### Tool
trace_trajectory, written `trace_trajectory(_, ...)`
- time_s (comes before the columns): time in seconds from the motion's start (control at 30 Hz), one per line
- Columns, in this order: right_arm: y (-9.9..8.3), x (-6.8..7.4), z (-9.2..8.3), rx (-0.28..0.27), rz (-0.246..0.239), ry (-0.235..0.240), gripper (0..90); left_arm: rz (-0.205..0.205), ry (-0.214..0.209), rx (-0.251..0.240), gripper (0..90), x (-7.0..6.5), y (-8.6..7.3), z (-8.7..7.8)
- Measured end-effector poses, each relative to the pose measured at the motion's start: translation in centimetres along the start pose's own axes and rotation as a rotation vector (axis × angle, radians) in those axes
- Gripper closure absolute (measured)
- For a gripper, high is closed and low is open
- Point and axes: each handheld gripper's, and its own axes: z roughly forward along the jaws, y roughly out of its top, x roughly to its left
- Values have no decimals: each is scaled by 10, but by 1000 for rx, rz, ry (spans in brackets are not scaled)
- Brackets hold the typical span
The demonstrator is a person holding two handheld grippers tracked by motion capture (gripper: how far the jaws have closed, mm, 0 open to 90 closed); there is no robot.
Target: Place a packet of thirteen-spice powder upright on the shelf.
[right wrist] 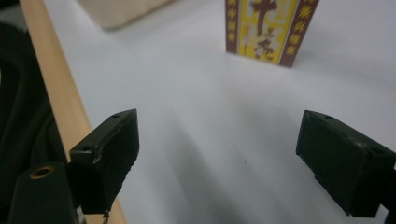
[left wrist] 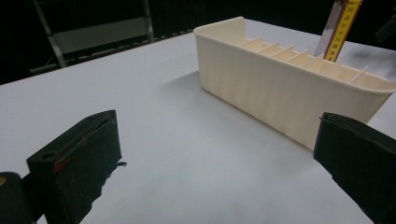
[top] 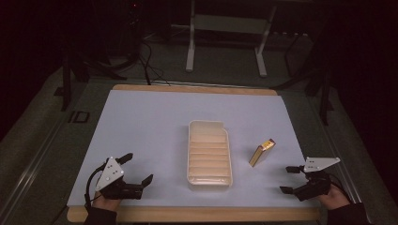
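A cream slotted tray lies lengthwise in the middle of the white sheet; its side wall and thin dividers appear in the left gripper view. A small yellow and brown box stands upright just right of the tray, seen close up ahead of the right jaws and behind the tray from the left. My left gripper rests open at the near left, apart from the tray. My right gripper sits open at the near right, short of the box. Nothing is between either pair of jaws.
The white sheet covers a wooden board whose near edge runs close to both hands; that edge lies just beside the right gripper. A metal stand and cables are on the dark floor beyond the table.
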Motion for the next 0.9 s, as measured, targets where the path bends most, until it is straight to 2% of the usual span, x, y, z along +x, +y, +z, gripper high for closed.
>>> trace_trajectory(0.2,13,0,2,169,-62,21,134,-1,1,1,10,0,0,0)
trace_trajectory(0.37,26,2,5,303,-91,33,134,-1,-2,4,10,0,0,0)
trace_trajectory(0.5,34,5,7,379,-116,68,137,-1,-4,7,10,0,0,1)
trace_trajectory(0.6,40,7,9,428,-143,63,138,4,-7,11,10,-1,0,1)
trace_trajectory(0.7,43,9,10,456,-146,71,140,5,-8,14,10,-1,0,1)
trace_trajectory(0.9,52,14,13,580,-162,77,140,3,-11,18,10,-1,0,2)
